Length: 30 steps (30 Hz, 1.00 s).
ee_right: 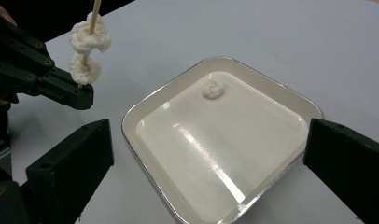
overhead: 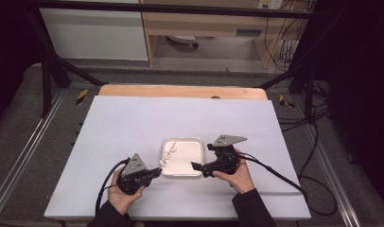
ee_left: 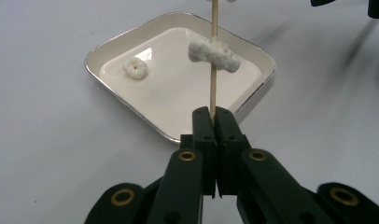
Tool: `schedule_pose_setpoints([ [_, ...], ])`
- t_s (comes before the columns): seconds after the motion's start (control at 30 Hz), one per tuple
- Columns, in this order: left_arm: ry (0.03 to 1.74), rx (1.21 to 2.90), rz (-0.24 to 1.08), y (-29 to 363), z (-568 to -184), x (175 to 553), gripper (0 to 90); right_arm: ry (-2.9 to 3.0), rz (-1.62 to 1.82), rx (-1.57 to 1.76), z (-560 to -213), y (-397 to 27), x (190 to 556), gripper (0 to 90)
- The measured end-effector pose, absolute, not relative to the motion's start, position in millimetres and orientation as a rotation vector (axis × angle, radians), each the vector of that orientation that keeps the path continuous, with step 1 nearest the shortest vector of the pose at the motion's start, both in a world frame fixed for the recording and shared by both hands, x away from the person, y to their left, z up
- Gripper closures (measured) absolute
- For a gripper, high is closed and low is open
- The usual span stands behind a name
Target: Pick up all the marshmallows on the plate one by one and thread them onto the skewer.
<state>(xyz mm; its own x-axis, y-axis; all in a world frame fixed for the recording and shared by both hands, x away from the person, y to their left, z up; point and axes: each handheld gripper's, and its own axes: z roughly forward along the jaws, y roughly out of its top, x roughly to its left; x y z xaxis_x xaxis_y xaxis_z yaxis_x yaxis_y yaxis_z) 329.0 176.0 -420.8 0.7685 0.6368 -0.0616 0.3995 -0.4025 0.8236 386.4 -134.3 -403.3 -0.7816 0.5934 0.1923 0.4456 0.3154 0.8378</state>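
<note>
A thin wooden skewer (ee_left: 214,88) stands upright in my left gripper (ee_left: 214,116), whose jaws are shut on its lower end. Two white ring-shaped pieces (ee_right: 89,38) are threaded on it, one above the other. The gripper (overhead: 157,171) sits at the left edge of a square white tray (overhead: 199,142). One loose white ring (ee_right: 214,88) lies in the tray's far part. My right gripper (ee_right: 206,135) hovers over the tray's right side with its jaws wide open and nothing between them.
The tray (ee_left: 92,65) rests on a white table cover (overhead: 133,123) with a wooden strip (overhead: 180,91) along the far edge. Black frame legs stand at both far corners. Cables (overhead: 284,177) trail off to the right.
</note>
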Motion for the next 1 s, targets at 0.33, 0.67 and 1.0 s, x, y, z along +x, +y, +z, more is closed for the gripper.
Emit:
schedule_pose_setpoints([
  [0.33,0.799,2.075,0.334,191.7,-419.8,326.9,88.6,2.373,1.486,1.0,-398.0,-132.5,396.0,1.4],
  [0.67,0.828,2.061,0.329,206.0,-423.2,326.5,88.6,2.392,1.414,1.005,-396.2,-109.8,408.4,0.6],
  [1.0,0.83,2.064,0.324,207.7,-425.6,326.4,88.6,2.429,1.292,0.987,-402.3,-74.5,423.6,2.9],
])
